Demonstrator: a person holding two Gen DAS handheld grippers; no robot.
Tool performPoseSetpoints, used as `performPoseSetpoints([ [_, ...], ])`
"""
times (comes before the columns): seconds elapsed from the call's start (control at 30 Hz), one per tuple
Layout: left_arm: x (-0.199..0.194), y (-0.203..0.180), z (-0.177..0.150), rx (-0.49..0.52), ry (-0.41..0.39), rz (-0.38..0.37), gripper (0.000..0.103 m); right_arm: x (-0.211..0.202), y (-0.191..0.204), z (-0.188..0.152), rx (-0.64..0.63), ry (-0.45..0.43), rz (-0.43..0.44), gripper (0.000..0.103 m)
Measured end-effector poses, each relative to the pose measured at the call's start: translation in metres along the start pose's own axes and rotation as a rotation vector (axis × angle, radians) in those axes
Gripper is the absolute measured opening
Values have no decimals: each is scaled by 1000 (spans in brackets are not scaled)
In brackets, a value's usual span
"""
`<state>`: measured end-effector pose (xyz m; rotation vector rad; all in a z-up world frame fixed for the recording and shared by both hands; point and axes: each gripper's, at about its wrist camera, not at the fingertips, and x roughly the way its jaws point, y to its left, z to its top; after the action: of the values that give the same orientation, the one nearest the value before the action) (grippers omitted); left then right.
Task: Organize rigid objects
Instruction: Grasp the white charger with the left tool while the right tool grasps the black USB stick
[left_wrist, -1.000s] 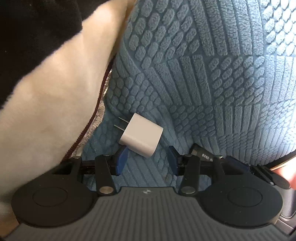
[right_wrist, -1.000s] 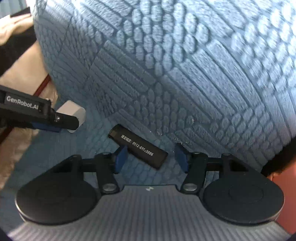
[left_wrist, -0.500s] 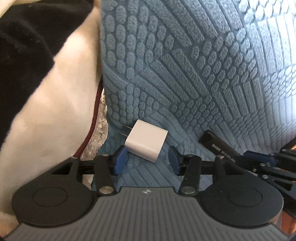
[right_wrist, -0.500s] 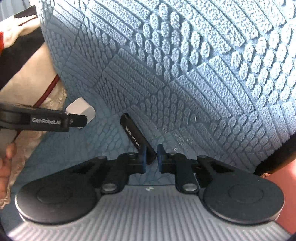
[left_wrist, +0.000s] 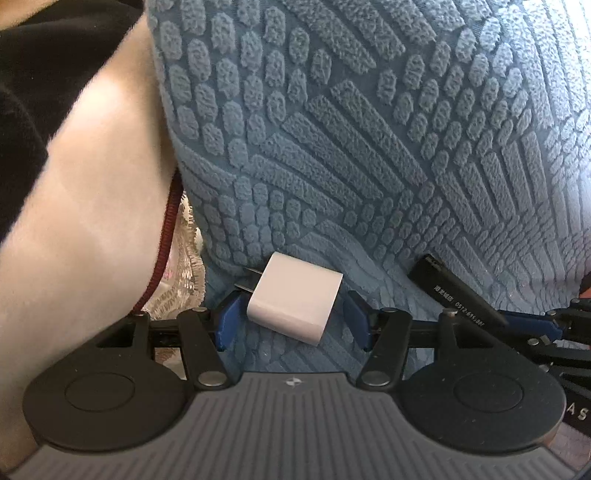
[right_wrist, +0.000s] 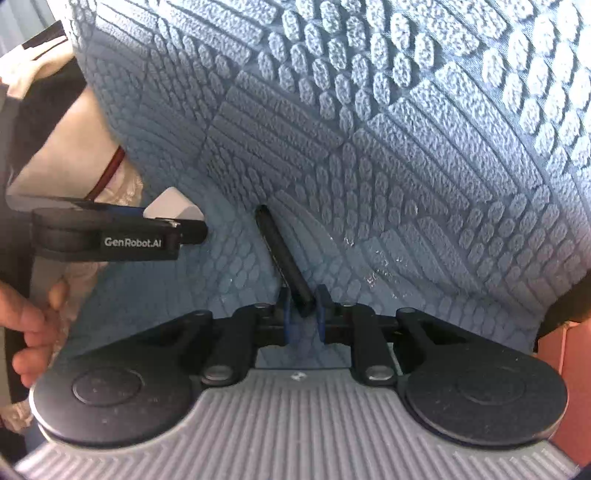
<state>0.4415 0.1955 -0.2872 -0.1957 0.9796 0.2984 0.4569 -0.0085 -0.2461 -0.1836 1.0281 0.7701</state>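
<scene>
— Blue quilted cushion (left_wrist: 369, 147) is carrying both things. What's changing?

— Right gripper (right_wrist: 303, 308) is now clenching the black stick (right_wrist: 280, 254); a second ago it lay loose.

— And the left gripper (left_wrist: 291, 319)?

— Jaws have been widening, straddling the white charger (left_wrist: 295, 295) ungripped, stick at three o'clock.

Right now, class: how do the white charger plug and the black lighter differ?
The white charger plug is blocky; the black lighter is slim and long. The plug lies free between the open left gripper; the lighter is clamped in the right gripper. Both are on the blue cushion.
</scene>
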Motion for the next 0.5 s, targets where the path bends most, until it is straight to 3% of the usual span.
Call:
performPoseSetpoints([
  [0.2, -4, -12, -2, 34, -3, 9, 63, 5, 12, -6, -26, -19, -20, 17],
  [0.27, -7, -11, -1, 29, -6, -6, 55, 6, 17, -6, -38, -21, -26, 16],
  [0.5, -16, -21, -2, 22, -9, -21, 54, -8, 17, -14, -59, -20, -31, 14],
])
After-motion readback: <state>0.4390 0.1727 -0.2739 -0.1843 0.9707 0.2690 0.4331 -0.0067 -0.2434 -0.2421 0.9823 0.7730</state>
